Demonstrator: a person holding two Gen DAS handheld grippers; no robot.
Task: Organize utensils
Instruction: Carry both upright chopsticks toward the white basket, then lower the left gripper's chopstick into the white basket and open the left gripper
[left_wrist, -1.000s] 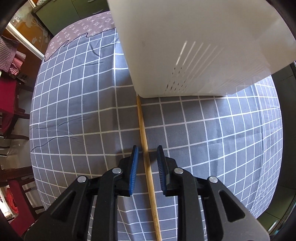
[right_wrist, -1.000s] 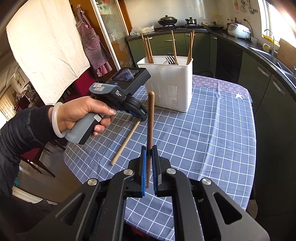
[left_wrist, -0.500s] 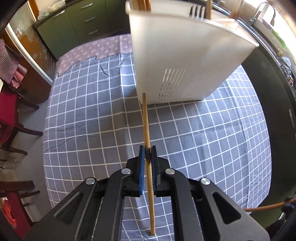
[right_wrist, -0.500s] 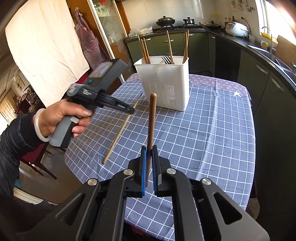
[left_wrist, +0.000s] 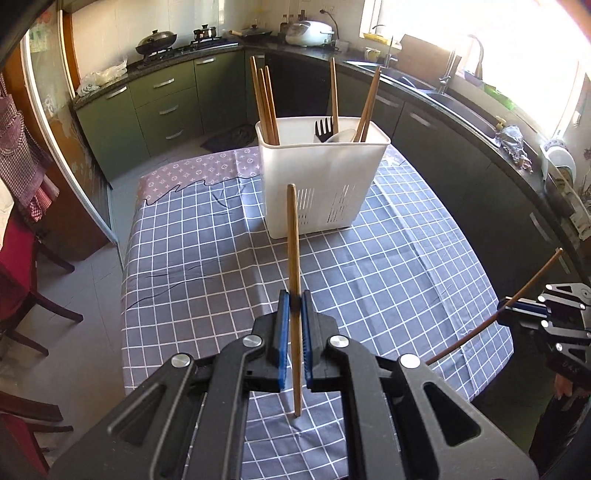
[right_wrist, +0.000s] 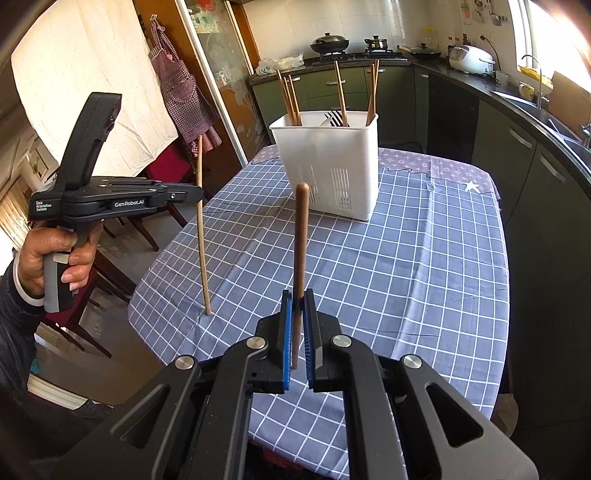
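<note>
Left wrist view first: the left gripper (left_wrist: 294, 310) sits at the bottom centre of the frame, its blue pads clamped tight on a light wooden chopstick (left_wrist: 293, 251) that runs nearly straight up the picture, its top end overlapping the front of the white utensil holder (left_wrist: 317, 184). The holder stands on the checked tablecloth (left_wrist: 388, 280) just above frame centre, with more chopsticks, a black fork and what looks like a white spoon sticking out of it. Over at the right edge you can spot the right gripper (left_wrist: 517, 312) pinching a darker, thinner-looking stick (left_wrist: 532, 280) that slants up toward the upper right.

Right wrist view: the right gripper (right_wrist: 298, 325) is at bottom centre, jaws closed hard on a dark brown chopstick (right_wrist: 301, 240) with a rounded top, standing almost vertical in the frame. The holder (right_wrist: 332, 162) is above it, a bit right of centre, on the same cloth (right_wrist: 424, 266). On the left side a hand (right_wrist: 51, 258) in a dark sleeve holds the left gripper (right_wrist: 199, 194) level and clear above the table, and the pale chopstick (right_wrist: 201, 236) hangs from its tips, pointing down toward the cloth's near left edge.
</note>
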